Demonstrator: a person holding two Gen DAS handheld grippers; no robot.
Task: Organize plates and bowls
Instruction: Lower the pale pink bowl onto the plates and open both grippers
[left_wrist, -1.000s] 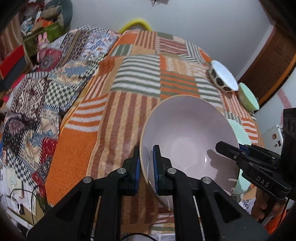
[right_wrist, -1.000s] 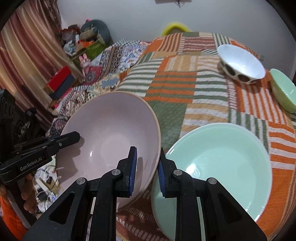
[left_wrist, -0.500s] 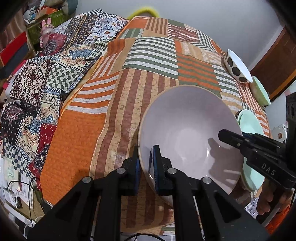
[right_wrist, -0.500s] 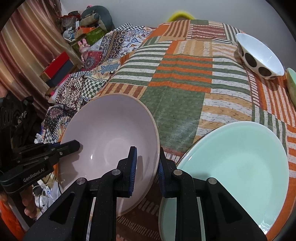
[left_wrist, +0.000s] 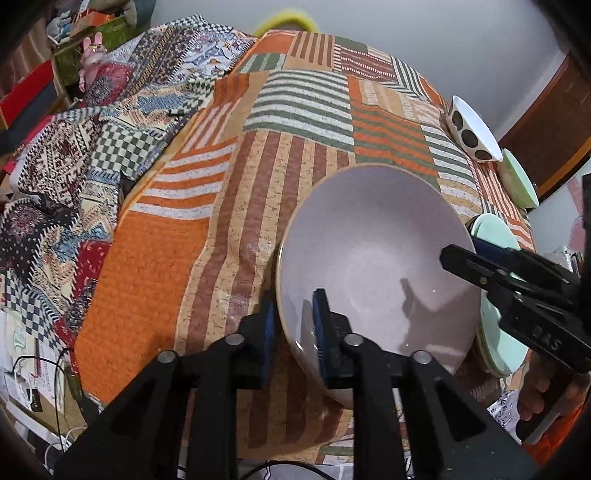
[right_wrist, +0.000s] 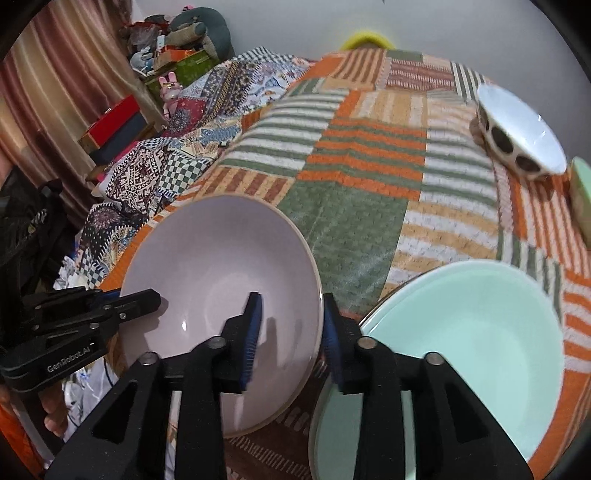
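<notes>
Right gripper (right_wrist: 290, 306): jaws released and set astride the near-right rim of the pink bowl (right_wrist: 221, 277). One pad is inside with clear air to the wall; the other is outside, at or just beside the rim.

Left gripper (left_wrist: 293, 306): jaws straddle the opposite, near-left rim, one pad inside and one outside. Cannot tell whether they pinch the wall or merely bracket it.

Bowl: upright on the patchwork cloth (right_wrist: 351, 221) at the near edge of the table, between the two grippers. Each rim section runs crosswise through its jaw gap.

Just beside it, to the right: pale green plate (right_wrist: 461, 332). Bowl rim and plate rim are very close; contact not resolvable.

Judgement: the next move turns on bowl to plate, a short sideways carry to the right. The right gripper is nearer that plate.

Far right corner: spotted white bowl (right_wrist: 517, 122) and, beside it, small green bowl (left_wrist: 517, 181), both well apart from the grippers.
</notes>
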